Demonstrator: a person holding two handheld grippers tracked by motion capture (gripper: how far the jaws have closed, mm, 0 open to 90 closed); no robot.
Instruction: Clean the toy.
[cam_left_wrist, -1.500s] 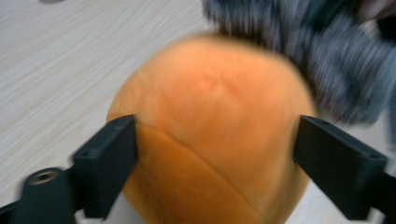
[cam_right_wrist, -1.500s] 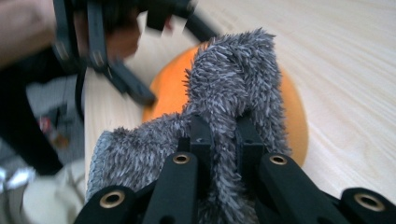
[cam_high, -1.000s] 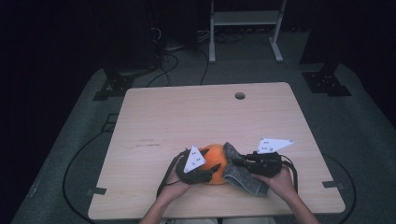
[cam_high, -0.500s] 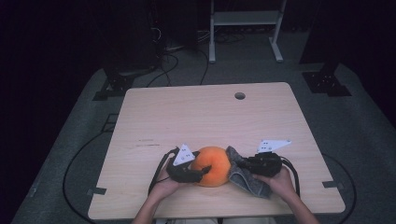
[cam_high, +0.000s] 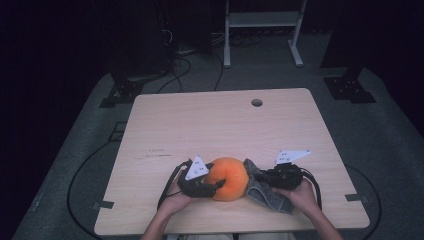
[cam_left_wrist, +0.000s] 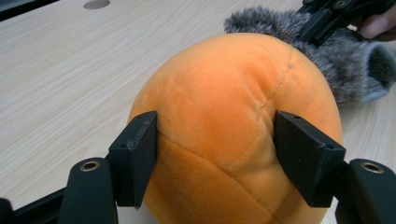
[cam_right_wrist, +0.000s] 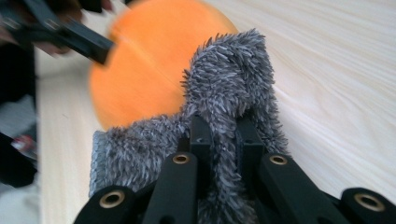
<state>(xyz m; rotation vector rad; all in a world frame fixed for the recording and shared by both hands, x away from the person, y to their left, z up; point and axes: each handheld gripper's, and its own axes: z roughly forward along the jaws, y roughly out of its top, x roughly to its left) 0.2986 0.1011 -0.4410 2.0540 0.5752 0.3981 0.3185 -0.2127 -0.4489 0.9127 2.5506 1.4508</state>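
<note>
- High view: an orange plush ball (cam_high: 228, 178) rests on the wooden surface (cam_high: 210, 125) close to its near edge, a little right of the middle of that edge. The left gripper (cam_high: 210, 187) comes at the ball from the left, one black jaw lying against the ball's near side. A grey furry cloth (cam_high: 265, 189) lies bunched just right of the ball and touches it. The right gripper (cam_high: 267, 180) sits at the cloth's right end, held by the person's right hand (cam_high: 300, 196). A round hole (cam_high: 257, 102) marks the surface near its far edge.
- Left gripper view: both black jaws stand on either flank of the orange plush ball (cam_left_wrist: 238, 126), their inner faces against the plush, which bulges between them; the left gripper (cam_left_wrist: 215, 149) is grasping the ball. Beyond the ball lies the grey furry cloth (cam_left_wrist: 345, 70), with the other gripper's black links on top of it.
- Right gripper view: the right gripper (cam_right_wrist: 223, 140) is clenched on a raised fold of the grey furry cloth (cam_right_wrist: 233, 88), the pile squeezed in the narrow slot between the jaws. Behind the fold sits the orange plush ball (cam_right_wrist: 140, 74), blurred, with a jaw of the left gripper across its upper left.
</note>
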